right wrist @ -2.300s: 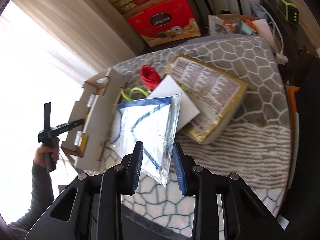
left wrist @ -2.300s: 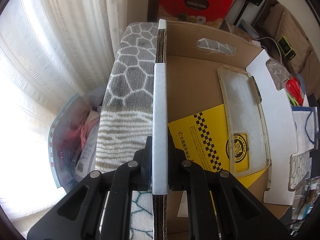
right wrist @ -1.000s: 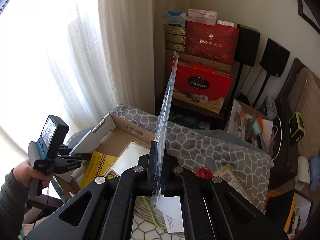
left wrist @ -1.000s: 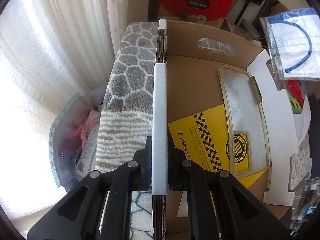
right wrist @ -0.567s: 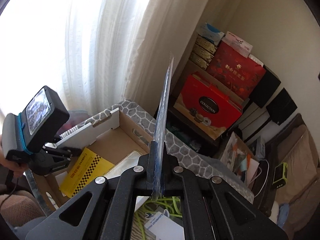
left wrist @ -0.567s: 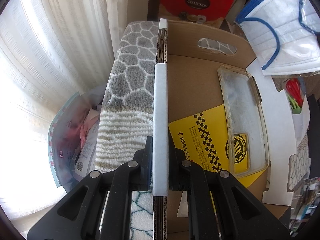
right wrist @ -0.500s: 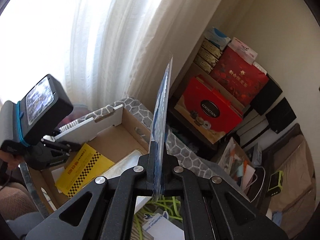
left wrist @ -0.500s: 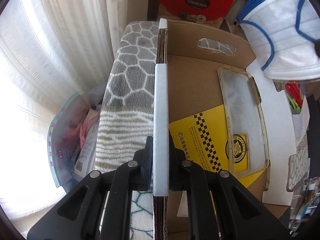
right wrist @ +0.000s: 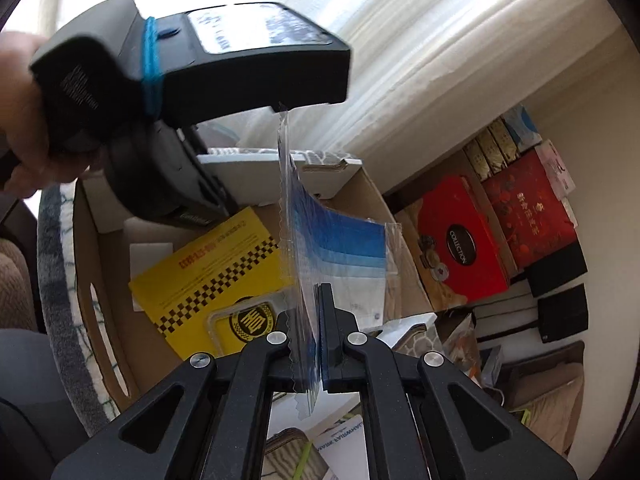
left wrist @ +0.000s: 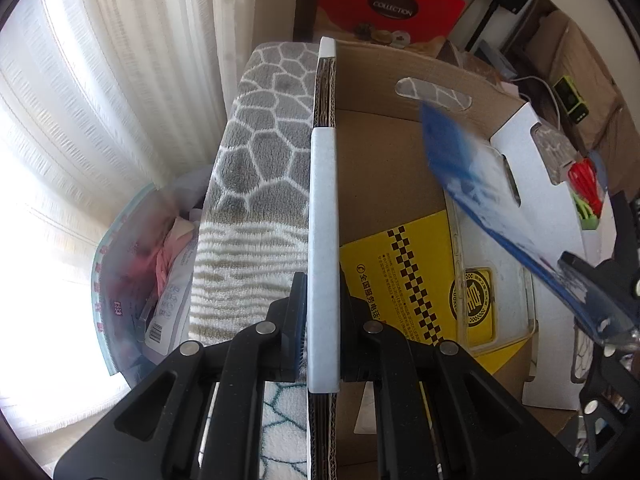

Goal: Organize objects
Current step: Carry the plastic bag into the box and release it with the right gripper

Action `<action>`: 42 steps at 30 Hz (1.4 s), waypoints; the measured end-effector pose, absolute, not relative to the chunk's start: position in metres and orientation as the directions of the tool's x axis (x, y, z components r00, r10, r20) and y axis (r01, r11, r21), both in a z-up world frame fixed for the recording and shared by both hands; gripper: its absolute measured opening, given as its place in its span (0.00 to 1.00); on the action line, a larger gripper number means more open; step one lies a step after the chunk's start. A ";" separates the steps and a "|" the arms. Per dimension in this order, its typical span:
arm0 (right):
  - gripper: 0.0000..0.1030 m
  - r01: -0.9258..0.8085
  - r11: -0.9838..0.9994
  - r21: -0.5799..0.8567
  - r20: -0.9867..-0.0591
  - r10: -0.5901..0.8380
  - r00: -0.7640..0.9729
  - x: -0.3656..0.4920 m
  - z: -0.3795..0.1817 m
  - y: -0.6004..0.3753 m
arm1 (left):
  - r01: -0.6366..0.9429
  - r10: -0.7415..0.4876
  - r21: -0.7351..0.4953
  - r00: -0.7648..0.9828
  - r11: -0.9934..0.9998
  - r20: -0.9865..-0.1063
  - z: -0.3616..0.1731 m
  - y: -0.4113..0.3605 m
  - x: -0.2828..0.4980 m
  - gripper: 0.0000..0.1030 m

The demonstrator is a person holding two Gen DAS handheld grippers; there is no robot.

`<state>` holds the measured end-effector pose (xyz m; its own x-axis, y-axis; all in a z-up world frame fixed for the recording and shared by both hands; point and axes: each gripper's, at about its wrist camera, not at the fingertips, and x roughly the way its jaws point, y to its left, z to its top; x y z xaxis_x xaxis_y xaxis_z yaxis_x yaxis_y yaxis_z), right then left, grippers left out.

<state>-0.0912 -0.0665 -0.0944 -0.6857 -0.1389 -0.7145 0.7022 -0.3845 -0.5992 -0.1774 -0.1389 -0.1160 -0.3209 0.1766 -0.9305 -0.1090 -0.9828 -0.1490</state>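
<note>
Since half a second ago, the right gripper (right wrist: 318, 360) has swung down over the cardboard box (left wrist: 384, 152), bringing the clear bag with the blue-edged mask (right wrist: 336, 248) from the upper right of the left wrist view to the middle right, where it shows blurred above the box's white flap (left wrist: 548, 208). Its fingers are clamped on the bag's lower edge, and the bag stands upright at the centre of the right wrist view, hanging over the box interior. Inside the box, the yellow checkered leaflet (left wrist: 396, 272) lies flat with a clear phone case (left wrist: 496, 264) partly on top of it. The left gripper (left wrist: 323, 320) has not shifted: its fingers are pressed together on the box's near wall, at the lower centre of its view. The box sits on a grey patterned blanket (left wrist: 260, 136).
</note>
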 end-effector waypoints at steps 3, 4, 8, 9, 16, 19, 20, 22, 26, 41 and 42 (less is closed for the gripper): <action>0.01 0.705 -0.314 -0.636 -0.709 -0.123 -0.694 -0.081 -0.107 -0.064 | -0.109 0.180 -0.153 -0.319 -0.982 -0.930 -0.115 -0.139 -0.179 0.10; 0.01 0.708 -0.293 -0.642 -0.711 -0.118 -0.693 -0.079 -0.111 -0.064 | -0.109 0.180 -0.152 -0.319 -0.982 -0.930 -0.115 -0.139 -0.178 0.10; 0.01 0.719 -0.225 -0.657 -0.719 -0.097 -0.688 -0.071 -0.125 -0.059 | -0.110 0.179 -0.151 -0.319 -0.982 -0.931 -0.116 -0.141 -0.180 0.10; 0.01 0.720 -0.211 -0.661 -0.719 -0.096 -0.688 -0.069 -0.127 -0.059 | -0.110 0.179 -0.151 -0.319 -0.982 -0.931 -0.116 -0.141 -0.180 0.10; 0.01 0.733 -0.180 -0.656 -0.733 -0.081 -0.676 -0.071 -0.128 -0.058 | -0.108 0.179 -0.151 -0.318 -0.983 -0.931 -0.116 -0.141 -0.180 0.11; 0.02 0.736 -0.164 -0.657 -0.736 -0.071 -0.673 -0.070 -0.128 -0.059 | -0.101 0.183 -0.159 -0.316 -0.982 -0.931 -0.116 -0.142 -0.181 0.11; 0.04 0.739 -0.158 -0.656 -0.739 -0.069 -0.670 -0.069 -0.128 -0.059 | -0.097 0.187 -0.165 -0.314 -0.982 -0.931 -0.117 -0.144 -0.181 0.10; 0.09 0.742 -0.149 -0.654 -0.742 -0.071 -0.667 -0.065 -0.126 -0.056 | -0.094 0.198 -0.177 -0.313 -0.980 -0.929 -0.118 -0.146 -0.181 0.10; 0.31 0.726 -0.130 -0.675 -0.724 -0.073 -0.686 -0.058 -0.119 -0.049 | -0.094 0.205 -0.185 -0.308 -0.978 -0.929 -0.118 -0.147 -0.183 0.10; 0.66 0.719 -0.206 -0.664 -0.714 -0.114 -0.691 -0.042 -0.084 -0.013 | -0.096 0.204 -0.183 -0.306 -0.978 -0.930 -0.117 -0.145 -0.182 0.12; 0.67 0.717 -0.224 -0.660 -0.714 -0.112 -0.692 -0.043 -0.082 -0.009 | -0.096 0.203 -0.182 -0.307 -0.979 -0.930 -0.116 -0.145 -0.182 0.12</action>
<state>-0.0430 -0.0085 -0.0816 -0.6916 -0.1121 -0.7135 0.7172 -0.2235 -0.6600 -0.1818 -0.1450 -0.1165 -0.3071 0.2027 -0.9298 -0.0956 -0.9787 -0.1818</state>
